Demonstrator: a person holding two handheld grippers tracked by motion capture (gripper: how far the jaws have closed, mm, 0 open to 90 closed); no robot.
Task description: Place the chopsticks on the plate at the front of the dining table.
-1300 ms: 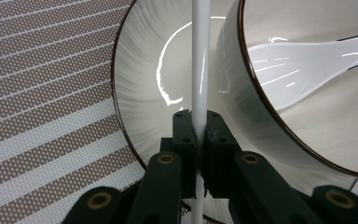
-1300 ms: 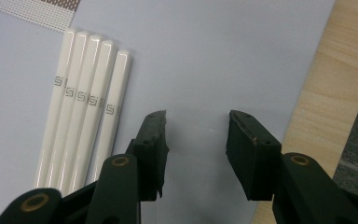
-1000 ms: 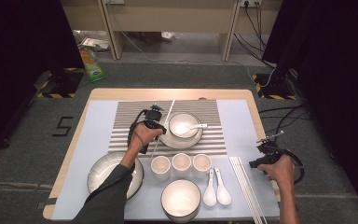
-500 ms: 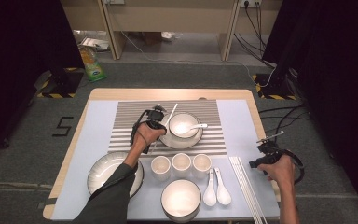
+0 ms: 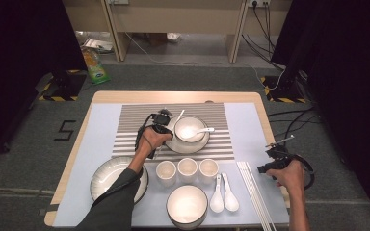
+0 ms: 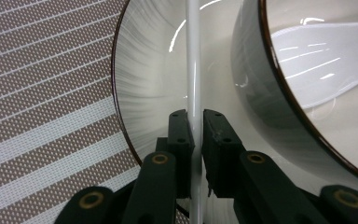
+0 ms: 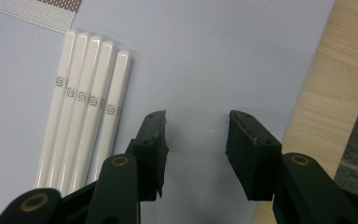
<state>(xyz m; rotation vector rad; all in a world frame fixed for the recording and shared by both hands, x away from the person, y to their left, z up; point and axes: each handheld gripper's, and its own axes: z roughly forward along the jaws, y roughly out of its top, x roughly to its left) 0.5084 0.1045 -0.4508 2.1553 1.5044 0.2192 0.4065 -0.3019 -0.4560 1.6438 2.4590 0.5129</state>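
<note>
My left gripper is shut on a white chopstick over the left rim of a grey plate on the striped mat. In the left gripper view the chopstick runs straight up between the jaws of the left gripper, above the plate and beside a dark-rimmed bowl that holds a white spoon. My right gripper hovers open at the table's right edge. In its own view the right gripper holds nothing above the blue mat, just right of several white chopsticks.
Three small cups stand in a row before the plate. Two white spoons, a bowl and a large grey plate lie along the front. The bare wooden table edge is close on the right.
The chopstick in my left gripper has swung lower, its far tip drawing back toward the bowl. My right gripper has stayed put.
</note>
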